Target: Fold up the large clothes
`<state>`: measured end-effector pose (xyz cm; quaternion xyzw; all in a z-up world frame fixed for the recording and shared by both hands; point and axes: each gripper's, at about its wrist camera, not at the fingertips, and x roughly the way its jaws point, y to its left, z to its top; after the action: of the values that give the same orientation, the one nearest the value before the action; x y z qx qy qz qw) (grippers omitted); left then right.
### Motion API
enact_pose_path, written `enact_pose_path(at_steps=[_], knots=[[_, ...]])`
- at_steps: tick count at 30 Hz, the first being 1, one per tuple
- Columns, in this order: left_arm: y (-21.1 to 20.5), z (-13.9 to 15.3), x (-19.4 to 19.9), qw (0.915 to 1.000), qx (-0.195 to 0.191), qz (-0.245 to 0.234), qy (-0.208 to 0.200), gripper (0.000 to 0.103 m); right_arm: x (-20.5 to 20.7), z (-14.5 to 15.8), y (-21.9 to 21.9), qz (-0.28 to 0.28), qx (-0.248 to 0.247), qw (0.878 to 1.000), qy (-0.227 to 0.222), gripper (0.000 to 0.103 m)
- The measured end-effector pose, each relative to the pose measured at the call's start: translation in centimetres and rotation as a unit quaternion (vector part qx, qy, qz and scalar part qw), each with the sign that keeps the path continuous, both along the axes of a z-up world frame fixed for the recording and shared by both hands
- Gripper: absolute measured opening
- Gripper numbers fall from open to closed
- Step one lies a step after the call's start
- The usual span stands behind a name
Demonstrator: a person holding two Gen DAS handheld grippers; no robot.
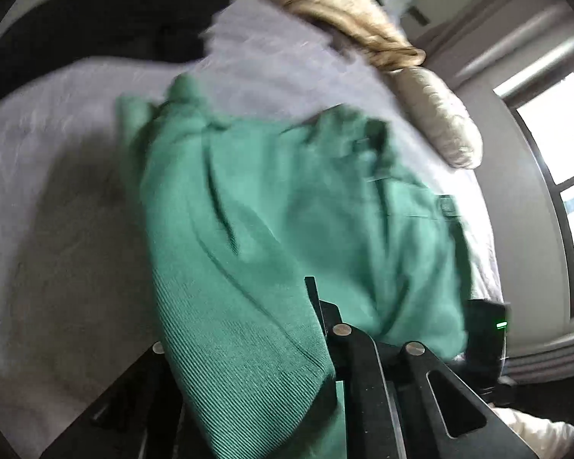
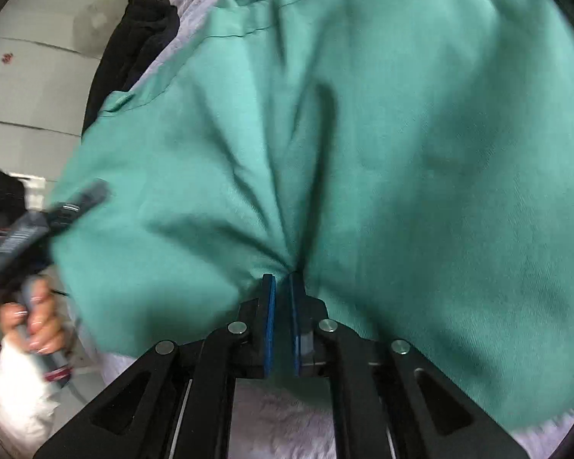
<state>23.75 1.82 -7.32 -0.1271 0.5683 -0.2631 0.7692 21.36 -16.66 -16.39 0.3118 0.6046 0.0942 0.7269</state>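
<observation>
A green garment (image 1: 287,210) lies bunched across a bed covered in a pale lilac textured bedspread (image 1: 57,191), as seen from the left wrist camera, with its ribbed hem draped over the left hand-held gripper (image 1: 317,344) at 6 o'clock. Only the right-side finger (image 1: 313,298) of that tool shows; the cloth hides the rest, so whether it is clamped on the fabric cannot be told.

At 12 to 1 o'clock a tan twisted cloth (image 1: 348,19) and a pale cream roll (image 1: 440,114) sit along the far edge of the bed; dark fabric (image 1: 114,30) lies at 11 o'clock. A bright window (image 1: 566,153) fills 3 o'clock.

In the right wrist view, the right hand-held gripper (image 2: 282,283) pinches a gathered fold of the green garment between its blue pads (image 2: 268,306), creases radiating upward from the tips. The left hand (image 2: 30,317) grips the other tool's handle at 8 o'clock, against a pale wall (image 2: 30,88). Bedspread shows below at 6 o'clock.
</observation>
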Motion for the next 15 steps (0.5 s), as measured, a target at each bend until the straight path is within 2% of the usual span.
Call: enact_pose_path(at_steps=[2, 5, 8, 12, 15], knots=[[-2.6, 2.3, -0.4, 0.9994, 0.000, -0.020, -0.028, 0.015, -0.8, 0.0, -0.7, -0.003, 0.020, 1.000, -0.011, 0.006], [-7.4, 5.2, -0.7, 0.9966, 0.012, -0.055, -0.059, 0.015, -2.3, 0.4, -3.0, -0.009, 0.075, 0.997, -0.009, 0.006], [-12.4, 7.7, -0.8, 0.9927, 0.012, -0.088, -0.081, 0.015, -3.3, 2.2, -5.4, -0.020, 0.093, 0.995, -0.027, 0.006], [-20.8, 10.2, -1.7, 0.9814, 0.017, -0.155, -0.112, 0.015, -6.4, 4.9, -11.5, -0.068, 0.099, 0.990, -0.069, 0.010], [-27.6, 9.3, -2.6, 0.9692, 0.048, -0.207, -0.124, 0.015, -9.0, 4.8, -16.1, -0.125, 0.104, 0.984, -0.077, 0.011]])
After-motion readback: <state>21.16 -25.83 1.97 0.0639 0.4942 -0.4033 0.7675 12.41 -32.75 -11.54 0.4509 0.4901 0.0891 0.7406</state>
